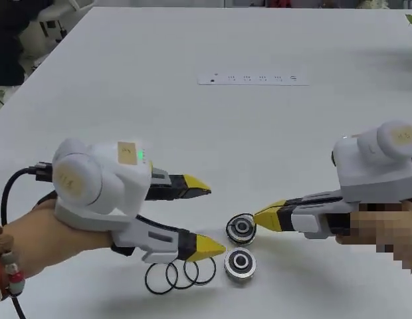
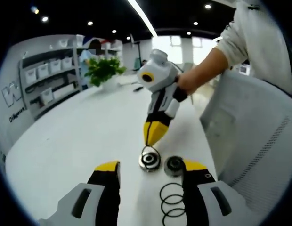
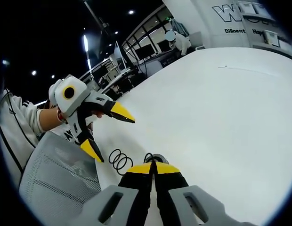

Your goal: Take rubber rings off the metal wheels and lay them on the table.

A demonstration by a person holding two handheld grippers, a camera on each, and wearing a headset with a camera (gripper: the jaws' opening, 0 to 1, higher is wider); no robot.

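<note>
**While three rings lie loose, the right tongs pinch a fourth at its wheel**

Where the white table [image 1: 193, 133] runs nearest the person in the head view, two metal wheels sit close together. The farther wheel [image 1: 241, 228] stands tilted on its edge, and the nearer wheel [image 1: 240, 263] sits just beside it.

The right tongs [image 1: 257, 216] come in from the right with their yellow tips closed together against the farther wheel. In the left gripper view the same right tongs [image 2: 152, 139] point down at that wheel [image 2: 150, 160]. A thin black rubber ring [image 2: 147, 150] loops up from the wheel to the tips, so the tongs grip it while it is still partly on the wheel. The right gripper view shows its own tongs [image 3: 153, 165] shut, with the black loop [image 3: 148, 157] and the wheel's rim [image 3: 158, 158] just past them.

The left tongs [image 1: 214, 218] are held wide open and grip nothing, one jaw above the other, the tips near both wheels but apart from them. Seen from their own camera, the left tongs [image 2: 152, 165] frame both wheels, the nearer wheel [image 2: 174, 165] on the right.

Three loose rings [image 1: 180, 274] lie flat and overlapping in a short row on the table, just beside the nearer wheel and below the lower left jaw. They also show in the left gripper view [image 2: 172, 200] and the right gripper view [image 3: 119, 160].

A white power strip [image 1: 252, 80] lies well apart, farther up the table.
</note>
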